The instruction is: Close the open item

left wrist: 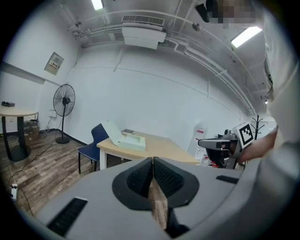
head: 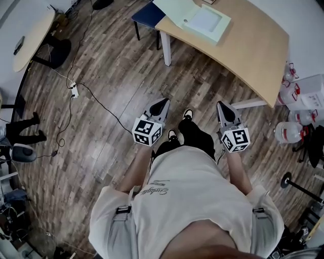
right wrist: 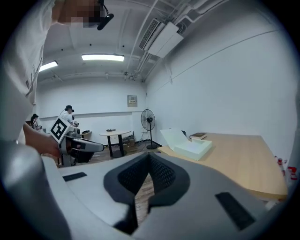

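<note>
A pale green box (head: 206,23) lies on the wooden table (head: 253,50) with its lid (head: 177,10) swung open and leaning back. It also shows far off as the box (left wrist: 130,142) in the left gripper view and the box (right wrist: 192,147) in the right gripper view. I stand well back from the table. My left gripper (head: 163,102) and right gripper (head: 221,105) are held side by side over the floor, pointing toward the table. Both are shut with nothing between their jaws, as seen at the left gripper (left wrist: 153,161) and the right gripper (right wrist: 149,157).
A blue chair (head: 147,15) stands at the table's left end. A power strip (head: 74,90) and cables run across the wood floor at left. Water jugs (head: 289,132) sit at right. A round table (head: 30,30) and a standing fan (left wrist: 63,101) are at far left.
</note>
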### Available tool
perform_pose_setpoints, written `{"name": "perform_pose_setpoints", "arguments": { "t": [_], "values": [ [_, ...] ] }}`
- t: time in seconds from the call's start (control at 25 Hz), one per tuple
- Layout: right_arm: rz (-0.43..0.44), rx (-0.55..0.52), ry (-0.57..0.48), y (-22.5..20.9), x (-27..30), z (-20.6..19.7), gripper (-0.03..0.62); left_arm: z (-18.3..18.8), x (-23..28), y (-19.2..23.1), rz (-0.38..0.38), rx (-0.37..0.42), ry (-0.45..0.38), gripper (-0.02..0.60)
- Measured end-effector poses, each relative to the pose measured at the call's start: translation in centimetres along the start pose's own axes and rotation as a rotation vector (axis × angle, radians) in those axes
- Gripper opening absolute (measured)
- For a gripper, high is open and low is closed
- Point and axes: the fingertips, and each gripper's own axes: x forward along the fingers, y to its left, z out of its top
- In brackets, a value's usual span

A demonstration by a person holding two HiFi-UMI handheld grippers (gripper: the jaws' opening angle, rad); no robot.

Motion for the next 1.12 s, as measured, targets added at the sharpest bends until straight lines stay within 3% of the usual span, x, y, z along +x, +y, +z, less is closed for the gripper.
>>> {"name": "perform_pose_setpoints", "arguments": {
  "t": [0.4, 0.72, 1.12],
  "values": [
    [0.075, 0.080, -0.030, -2.7, 7.9, 0.5, -0.005, 2.0, 3.8, 3.8, 0.059, 0.029, 0.097, 0.015],
    [0.075, 0.064, -0.051, -7.7, 12.9, 1.6, -0.005, 7.6, 10.4, 5.7, 0.017, 0.060, 0.073, 0.015],
    [0.073, 0.051, -0.002, -13.0, 16.1, 1.0, -0.005, 9.0, 14.7, 7.8, 0.053, 0.045, 0.083, 0.015]
  ]
}}
